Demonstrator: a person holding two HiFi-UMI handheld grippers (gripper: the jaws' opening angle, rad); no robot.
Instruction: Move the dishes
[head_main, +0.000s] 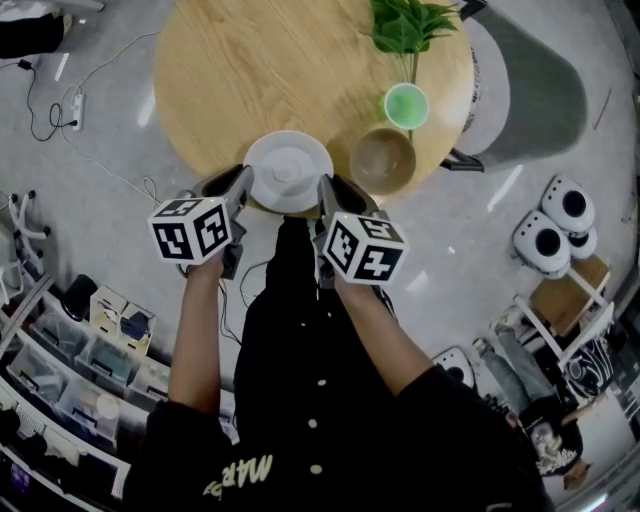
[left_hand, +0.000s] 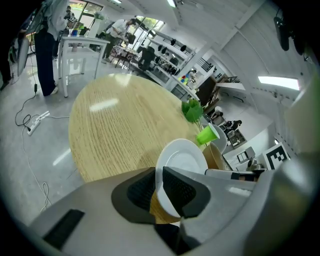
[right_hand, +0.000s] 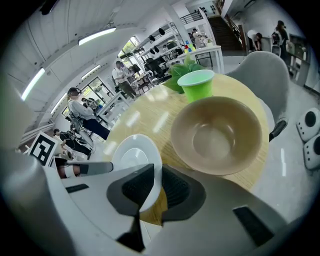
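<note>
A white plate (head_main: 288, 170) sits at the near edge of the round wooden table (head_main: 230, 70). My left gripper (head_main: 243, 186) is shut on the plate's left rim, and my right gripper (head_main: 325, 190) is shut on its right rim. In the left gripper view the plate (left_hand: 184, 161) stands between the dark pads (left_hand: 177, 189). The right gripper view shows the plate (right_hand: 134, 156) clamped at its edge by the pads (right_hand: 170, 190). A tan bowl (head_main: 382, 160) rests just right of the plate, also large in the right gripper view, the bowl (right_hand: 216, 135).
A green cup (head_main: 406, 104) and a green plant (head_main: 408, 24) stand behind the bowl. A grey chair (head_main: 530, 90) is at the table's right. Cables and a power strip (head_main: 77, 108) lie on the floor to the left. Shelves with bins (head_main: 80, 360) are at lower left.
</note>
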